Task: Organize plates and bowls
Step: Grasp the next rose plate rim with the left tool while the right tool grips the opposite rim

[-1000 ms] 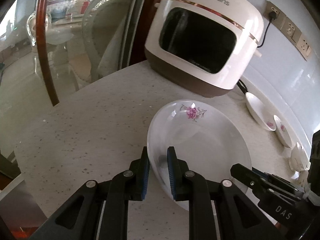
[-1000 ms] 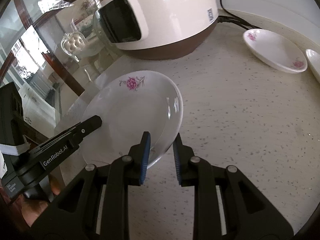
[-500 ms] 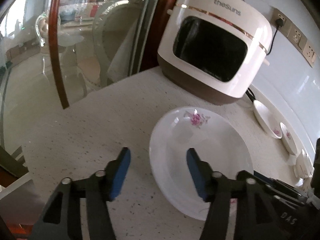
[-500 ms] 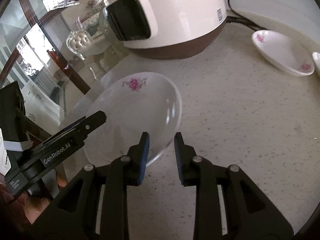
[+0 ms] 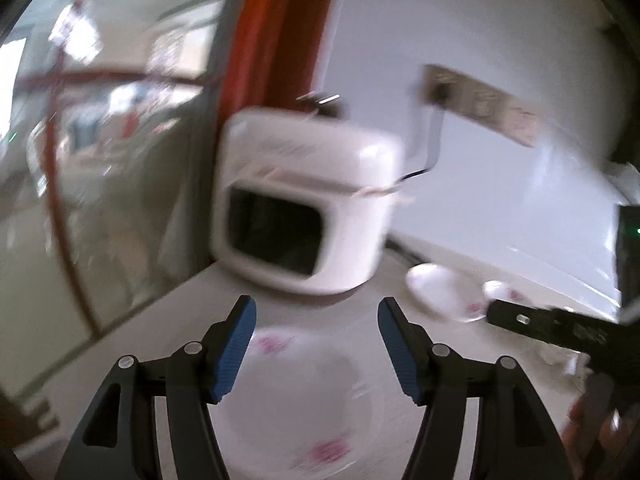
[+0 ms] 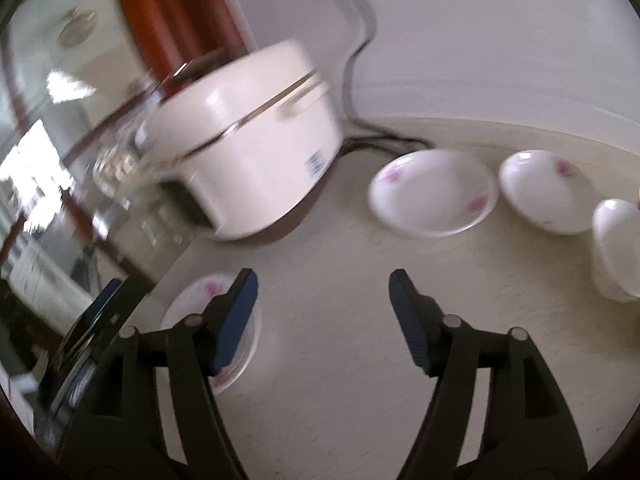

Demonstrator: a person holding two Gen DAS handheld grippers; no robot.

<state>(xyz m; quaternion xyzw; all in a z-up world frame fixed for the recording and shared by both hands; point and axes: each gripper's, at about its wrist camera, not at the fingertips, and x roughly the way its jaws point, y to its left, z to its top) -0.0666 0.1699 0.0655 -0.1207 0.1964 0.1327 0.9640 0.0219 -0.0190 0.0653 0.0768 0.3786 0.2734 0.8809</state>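
Both sets of jaws were held wide apart and empty. The left gripper was poised over the flowered plate at six o'clock; the right gripper faced two plates at one o'clock beside the rice cooker. Given the heavy blur, a rim could be clipped.

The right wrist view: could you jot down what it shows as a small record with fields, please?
surface: pale speckled counter
appliance: white cooker, brown base, cord to the wall
near plate: floral plate lying on the counter, partly behind the right tool's finger
far dishes: shallow plate, second plate, white bowl at the right edge
right tool: open, holding nothing
left tool: open above the floral plate, in the left wrist view
image quality: motion-blurred
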